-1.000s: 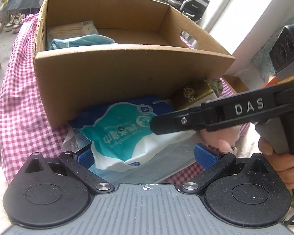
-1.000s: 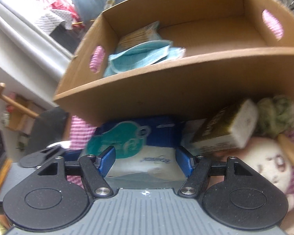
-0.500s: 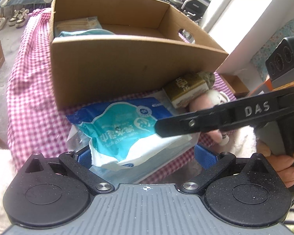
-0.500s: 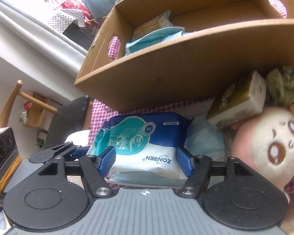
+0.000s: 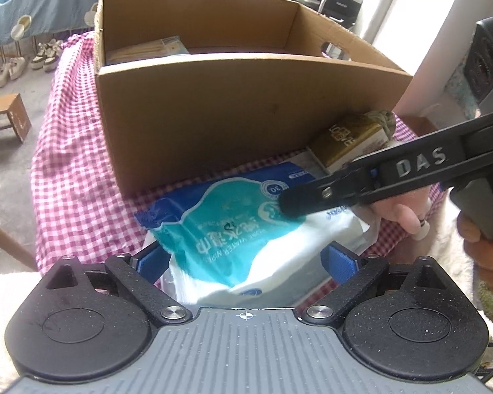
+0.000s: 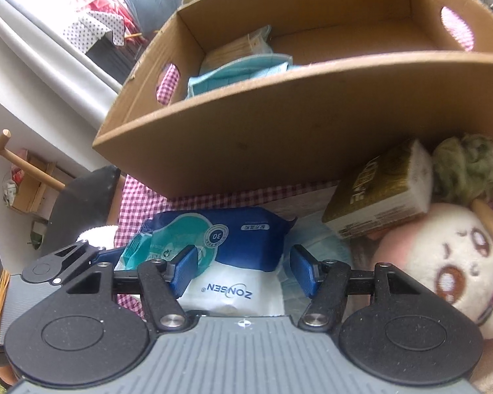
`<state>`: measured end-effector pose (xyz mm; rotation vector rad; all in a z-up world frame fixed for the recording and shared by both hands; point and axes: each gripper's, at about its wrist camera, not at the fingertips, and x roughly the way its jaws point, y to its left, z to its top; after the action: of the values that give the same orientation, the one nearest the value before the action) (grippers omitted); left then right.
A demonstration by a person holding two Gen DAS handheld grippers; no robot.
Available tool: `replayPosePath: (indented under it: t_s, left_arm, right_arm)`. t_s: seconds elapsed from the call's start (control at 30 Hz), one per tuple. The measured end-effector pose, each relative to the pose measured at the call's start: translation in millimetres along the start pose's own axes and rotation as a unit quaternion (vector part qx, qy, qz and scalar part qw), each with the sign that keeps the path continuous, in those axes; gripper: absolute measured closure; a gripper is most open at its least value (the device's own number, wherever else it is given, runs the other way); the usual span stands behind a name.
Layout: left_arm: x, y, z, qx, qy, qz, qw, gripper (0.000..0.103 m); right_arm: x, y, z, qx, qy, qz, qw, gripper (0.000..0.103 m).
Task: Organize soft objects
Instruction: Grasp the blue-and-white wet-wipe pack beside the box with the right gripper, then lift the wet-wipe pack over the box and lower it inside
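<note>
- Two grippers meet over one pack of wet wipes (image 5: 226,229), which lies on the pink checked cloth (image 5: 72,177) just in front of the cardboard box (image 5: 246,115).
- From the left wrist view, the left gripper (image 5: 245,261) stands wide, its blue pads on either side of the pack's near white end; its jaws have just been closing a little, with the pack between them, and neither pad is seen pressing on it, so it is released.
- From the right wrist view, the right gripper (image 6: 243,271) also straddles the pack (image 6: 220,246); its jaws have just been closing. The left pad lies against the teal-and-white wrapper, while a gap shows beside the right pad, so it is not yet clenched on the pack.
- The right gripper's black finger crosses the left view from the right, above the pack, and a hand (image 5: 486,252) grips its handle at the right edge.
- Under the pack lies a clear plastic bag (image 6: 315,246).
- To the right of the pack, near the box wall, a gold-brown carton (image 6: 378,197) leans on a white plush toy (image 6: 443,256) with a drawn face; a green woolly tuft (image 6: 466,167) sits above the toy.
- Inside the box, at its left end, a pale blue folded cloth (image 6: 240,72) rests in front of a tan packet (image 6: 240,47).
</note>
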<state>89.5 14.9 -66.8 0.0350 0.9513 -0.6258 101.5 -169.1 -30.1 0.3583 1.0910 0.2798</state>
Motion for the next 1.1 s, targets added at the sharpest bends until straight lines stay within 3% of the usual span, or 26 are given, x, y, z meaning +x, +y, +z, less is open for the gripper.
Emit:
replayPosePath:
  t_s: [0.13, 0.33, 0.53, 0.87, 1.1]
  left_arm:
    - [4.7, -0.5, 1.4, 0.002, 0.000, -0.007, 1.0000, 0.008]
    - [1.6, -4.9, 3.9, 0.003, -0.011, -0.001, 0.9999, 0.009]
    - [-5.1, -10.6, 5.7, -0.002, -0.022, 0.010, 0.9997, 0.009]
    - [-46.0, -27.3, 13.4, 0.013, -0.064, 0.057, 0.9962, 0.009]
    - [-75.5, -41.8, 34.0, 0.043, -0.105, 0.101, 0.9884, 0.009]
  right_arm:
    - [11.5, 0.4, 1.2, 0.000, 0.013, 0.004, 1.000, 0.039]
    - [10.3, 5.8, 0.8, -0.015, 0.003, 0.000, 1.000, 0.049]
    - [4.3, 12.6, -1.3, -0.031, -0.017, 0.005, 0.999, 0.053]
    - [-24.4, 28.0, -4.2, -0.055, -0.063, 0.038, 0.996, 0.052]
    - [-58.4, 48.2, 3.4, -0.093, -0.111, 0.072, 0.987, 0.052]
